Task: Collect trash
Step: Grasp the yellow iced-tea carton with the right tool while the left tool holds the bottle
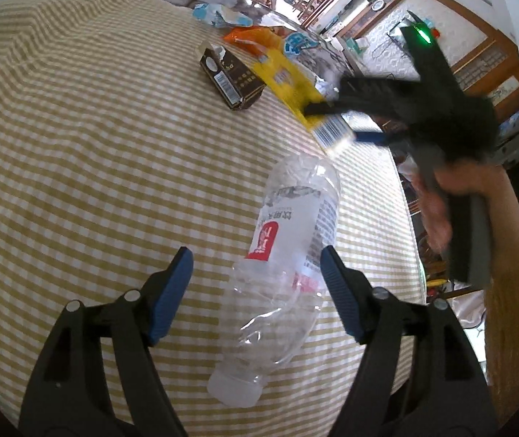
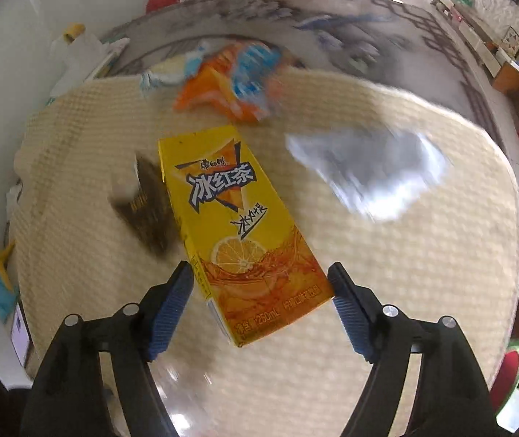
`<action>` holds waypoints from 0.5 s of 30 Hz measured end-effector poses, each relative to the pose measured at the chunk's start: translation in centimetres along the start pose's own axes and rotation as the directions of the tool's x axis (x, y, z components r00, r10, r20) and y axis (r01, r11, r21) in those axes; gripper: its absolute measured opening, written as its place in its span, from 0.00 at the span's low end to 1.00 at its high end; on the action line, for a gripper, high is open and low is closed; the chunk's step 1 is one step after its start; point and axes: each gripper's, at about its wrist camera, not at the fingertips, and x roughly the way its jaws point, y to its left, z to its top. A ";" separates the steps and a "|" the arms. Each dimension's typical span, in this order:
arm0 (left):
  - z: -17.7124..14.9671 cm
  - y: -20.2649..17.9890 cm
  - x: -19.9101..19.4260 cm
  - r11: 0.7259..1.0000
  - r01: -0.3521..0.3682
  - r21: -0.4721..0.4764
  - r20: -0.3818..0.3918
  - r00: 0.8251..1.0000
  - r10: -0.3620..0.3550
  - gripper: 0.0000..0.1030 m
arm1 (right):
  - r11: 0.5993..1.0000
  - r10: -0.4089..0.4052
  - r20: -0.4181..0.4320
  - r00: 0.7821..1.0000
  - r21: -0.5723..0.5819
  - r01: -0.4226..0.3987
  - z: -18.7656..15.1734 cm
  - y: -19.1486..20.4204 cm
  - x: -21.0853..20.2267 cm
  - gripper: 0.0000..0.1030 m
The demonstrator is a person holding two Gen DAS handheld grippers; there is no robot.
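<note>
A crushed clear plastic bottle (image 1: 288, 255) with a red label lies on the checked tablecloth (image 1: 77, 145). My left gripper (image 1: 256, 267) is open, its blue pads either side of the bottle's lower half, not closed on it. A yellow iced-tea carton (image 2: 237, 225) lies flat on the cloth; it also shows in the left wrist view (image 1: 288, 80). My right gripper (image 2: 261, 286) is open with its pads astride the carton's near end. From the left wrist view the right gripper (image 1: 336, 120) is blurred over the carton.
A dark brown box (image 1: 230, 76) lies beside the carton (image 2: 146, 204). An orange and blue wrapper (image 2: 230, 80) and a silvery wrapper (image 2: 372, 174) lie farther back. The table edge (image 1: 405, 218) runs along the right, with furniture and floor clutter beyond.
</note>
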 end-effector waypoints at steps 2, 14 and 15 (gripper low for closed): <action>-0.1 -0.3 0.1 1.000 -0.004 0.014 -0.003 1.000 0.004 0.68 | 1.000 0.002 -0.003 1.000 0.028 -0.002 -2.5 -1.5 -0.9 0.72; -0.7 -1.9 0.9 0.994 -0.022 0.105 -0.009 1.000 0.023 0.74 | 0.993 -0.006 -0.005 1.000 0.118 0.007 -12.8 -5.5 -4.3 0.72; -0.6 -1.8 0.9 0.994 -0.027 0.104 -0.005 1.000 0.027 0.74 | 0.993 -0.011 -0.012 1.000 0.113 0.013 -13.4 -5.4 -4.4 0.73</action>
